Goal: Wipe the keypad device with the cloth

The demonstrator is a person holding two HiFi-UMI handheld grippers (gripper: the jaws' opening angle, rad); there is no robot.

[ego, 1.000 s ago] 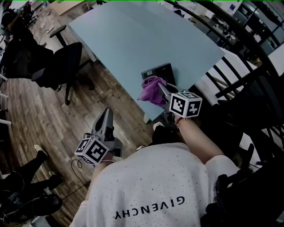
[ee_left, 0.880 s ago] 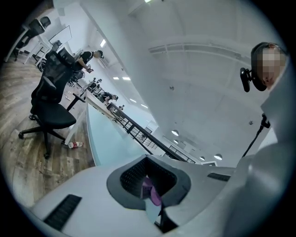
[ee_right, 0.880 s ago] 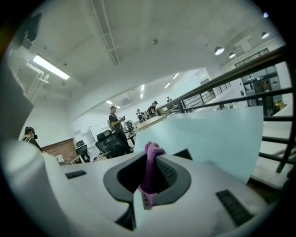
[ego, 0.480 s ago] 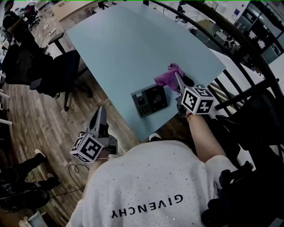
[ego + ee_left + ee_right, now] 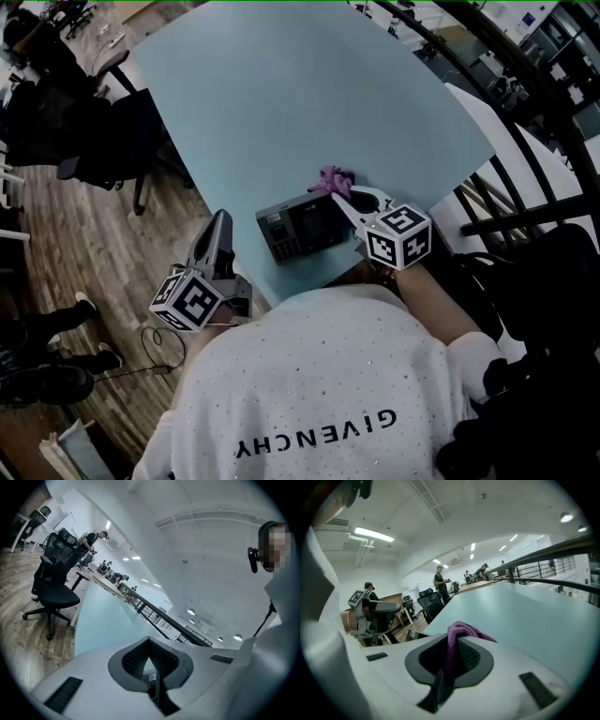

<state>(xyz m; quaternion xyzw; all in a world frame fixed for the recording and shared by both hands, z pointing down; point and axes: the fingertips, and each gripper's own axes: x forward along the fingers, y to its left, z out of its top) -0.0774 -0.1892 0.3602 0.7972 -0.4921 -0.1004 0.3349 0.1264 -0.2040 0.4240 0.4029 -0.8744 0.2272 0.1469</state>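
The dark keypad device [image 5: 302, 225] lies near the front edge of the light blue table [image 5: 281, 103], its keys at the left end. My right gripper [image 5: 337, 190] is shut on the purple cloth [image 5: 331, 179], which hangs at the device's far right corner; whether it touches the device I cannot tell. In the right gripper view the cloth [image 5: 457, 637] is pinched between the jaws. My left gripper [image 5: 218, 232] is off the table's left edge, over the wood floor, shut with nothing in it [image 5: 151, 656].
Black office chairs [image 5: 103, 141] stand left of the table on the wood floor [image 5: 66, 244]. A black railing [image 5: 525, 141] runs along the right side. People [image 5: 439, 582] sit and stand at desks far behind. A person's feet [image 5: 47, 366] show at lower left.
The right gripper with the cloth has come down and left from beyond the device's right end to its far right corner. The left gripper has stayed off the table edge.
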